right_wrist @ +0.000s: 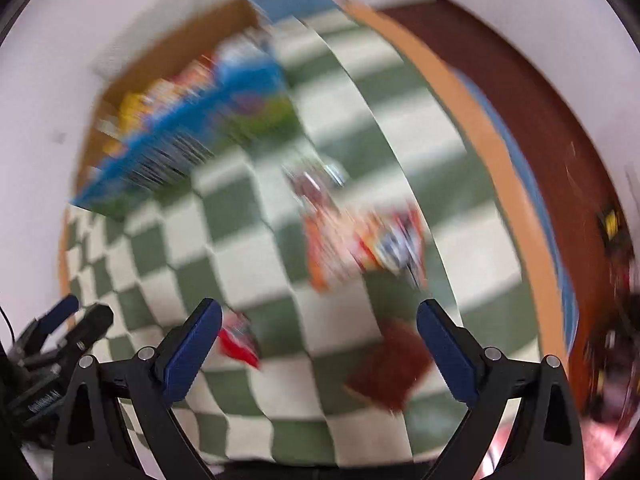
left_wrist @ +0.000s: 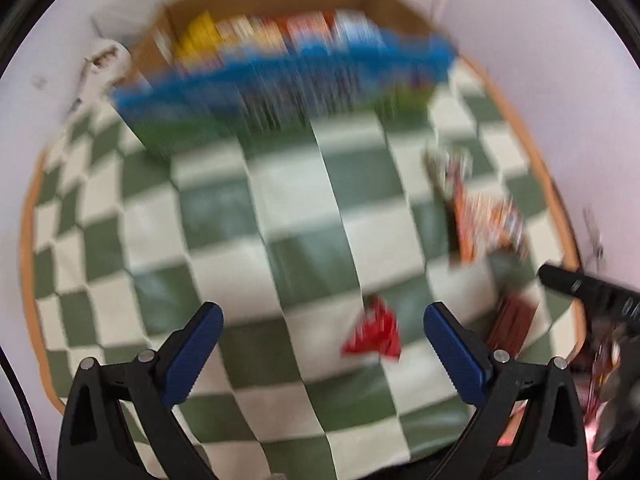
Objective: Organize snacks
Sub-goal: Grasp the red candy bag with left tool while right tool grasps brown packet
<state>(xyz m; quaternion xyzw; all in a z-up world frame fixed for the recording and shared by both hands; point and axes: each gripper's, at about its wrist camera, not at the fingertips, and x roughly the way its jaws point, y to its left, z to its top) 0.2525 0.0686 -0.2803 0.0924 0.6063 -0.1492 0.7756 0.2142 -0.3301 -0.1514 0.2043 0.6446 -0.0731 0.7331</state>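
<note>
I see a green-and-cream checkered cloth (left_wrist: 304, 216) spread over a table with an orange rim (right_wrist: 476, 108). White walls (left_wrist: 520, 40) close in the far side and the left. To the right, past the table edge, dark reddish-brown floor (right_wrist: 532, 92) shows.

- Cardboard box (left_wrist: 384, 4) at the bench's (left_wrist: 34, 216) far edge, against the wall; snack packs (left_wrist: 256, 32) stand in a row inside it.
- Large flat box (left_wrist: 280, 88) lies just in front of the cardboard box, on the checked cloth (left_wrist: 296, 216).
- Snack packet pile (left_wrist: 480, 216) sits right of centre on the cloth, well apart from the flat box.
- Small packet (left_wrist: 374, 332) lies nearer, between the left tool's (left_wrist: 322, 320) fingers in view.
- Another packet (right_wrist: 392, 364) lies right of the small one, nearest the right tool (right_wrist: 318, 316).
</note>
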